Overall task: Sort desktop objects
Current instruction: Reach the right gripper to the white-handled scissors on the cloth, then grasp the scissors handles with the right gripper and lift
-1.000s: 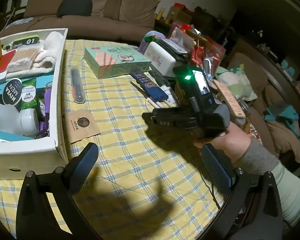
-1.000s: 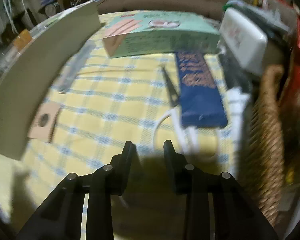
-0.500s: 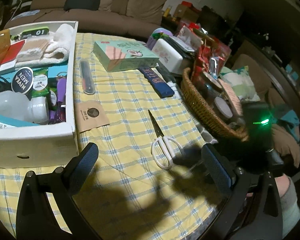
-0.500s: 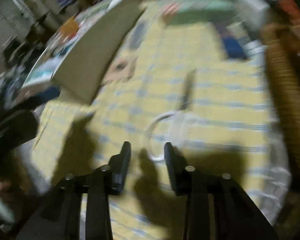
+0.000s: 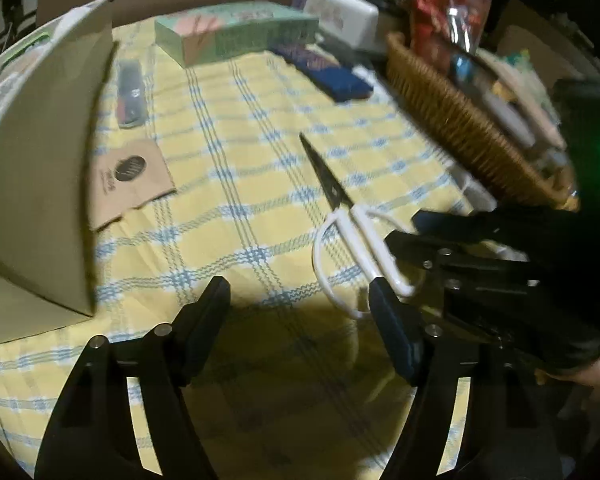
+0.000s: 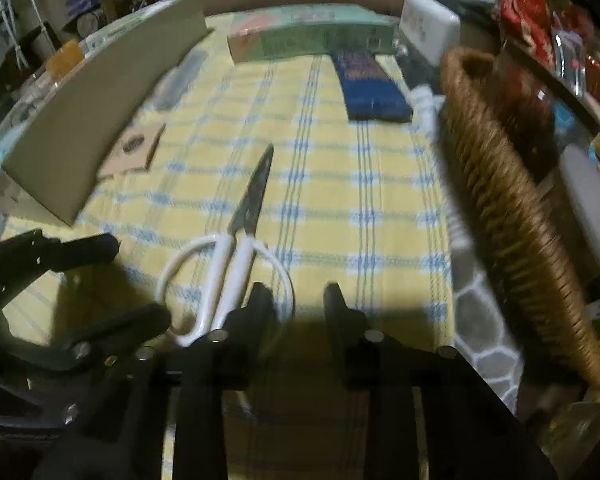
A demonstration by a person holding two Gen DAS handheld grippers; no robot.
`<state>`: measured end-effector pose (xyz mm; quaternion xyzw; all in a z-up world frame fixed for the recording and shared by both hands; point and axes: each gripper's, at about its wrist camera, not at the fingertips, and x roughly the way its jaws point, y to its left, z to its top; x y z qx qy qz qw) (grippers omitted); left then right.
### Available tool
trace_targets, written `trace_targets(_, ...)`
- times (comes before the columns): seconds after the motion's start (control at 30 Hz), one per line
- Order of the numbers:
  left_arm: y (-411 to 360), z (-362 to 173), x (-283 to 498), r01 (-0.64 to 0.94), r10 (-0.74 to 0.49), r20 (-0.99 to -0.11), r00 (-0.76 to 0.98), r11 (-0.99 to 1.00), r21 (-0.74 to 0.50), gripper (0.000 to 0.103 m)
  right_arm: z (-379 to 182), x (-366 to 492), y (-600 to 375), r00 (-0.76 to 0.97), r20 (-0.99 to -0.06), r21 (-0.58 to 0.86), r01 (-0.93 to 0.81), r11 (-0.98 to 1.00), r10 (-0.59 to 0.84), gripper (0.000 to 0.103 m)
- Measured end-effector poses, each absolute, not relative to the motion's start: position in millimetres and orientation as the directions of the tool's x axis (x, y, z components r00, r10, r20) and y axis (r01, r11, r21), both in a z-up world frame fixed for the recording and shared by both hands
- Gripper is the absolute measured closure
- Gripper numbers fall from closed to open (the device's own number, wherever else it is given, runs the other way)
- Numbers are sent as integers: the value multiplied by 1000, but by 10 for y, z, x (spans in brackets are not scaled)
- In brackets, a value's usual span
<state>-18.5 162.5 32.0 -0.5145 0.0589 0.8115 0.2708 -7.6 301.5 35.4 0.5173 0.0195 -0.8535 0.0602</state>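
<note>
my left fingers (image 5: 298,308): apart and closing, nothing between them | my right fingers (image 6: 298,300): a narrow gap, closing, nothing clamped | white-handled scissors with dark blades (image 6: 236,256): flat on the yellow-and-blue checked worktop cloth (image 5: 228,184), handles near, tips far, between cardboard box (image 5: 40,168) left and woven wicker basket (image 6: 496,208) right
</note>
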Motion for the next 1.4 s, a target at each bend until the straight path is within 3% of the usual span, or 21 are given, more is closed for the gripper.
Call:
trace_targets(0.1, 1702, 303, -144, -513, 332, -868, -369, -851, -107, 42, 354, -38, 2983, -465, -883, -1, 152, -988, -71, 80)
trace_targets(0.2, 1702, 314, -176, -503, 339, -869, -361, -855, -125, 42, 350, -36, 3002, -462, -881, 35, 155, -987, -104, 85)
trace_targets(0.33, 1656, 308, -242, -460, 388, -857, -340, -863, -208, 35, 357, -57, 3054, -454, -876, 109, 141, -984, -162, 95)
trace_targets(0.53, 1795, 318, -267, -471, 314, -905, -287, -869, -152, 35, 365, -32, 3146, -449, -867, 180, 127, -975, -219, 99)
trace_targets(0.57, 1811, 327, -250, -485, 315, -905, -285, -862, -147, 45, 370, -27, 3148, -448, -865, 187, 129, -974, -225, 99)
trace_targets(0.63, 1823, 355, -208, -491, 299, -909, -292, -862, -126, 91, 381, -21, 3133, -448, -864, 188, 133, -973, -229, 99)
trace_targets(0.67, 1833, 346, -195, -493, 272, -915, -298, -865, -96, 96, 394, -16, 3124, -450, -860, 198, 141, -970, -241, 98)
trace_targets(1.1, 1353, 483, -110, -370, 432, -864, -258, -870, -325, 96, 573, 84, 3068, -484, -798, 302, 195, -933, -359, 98)
trace_targets(1.4, 1127, 859, -79, -346, 482, -817, -316, -860, -374, 95, 864, 220, 2937, -552, -731, 332, 228, -915, -402, 98)
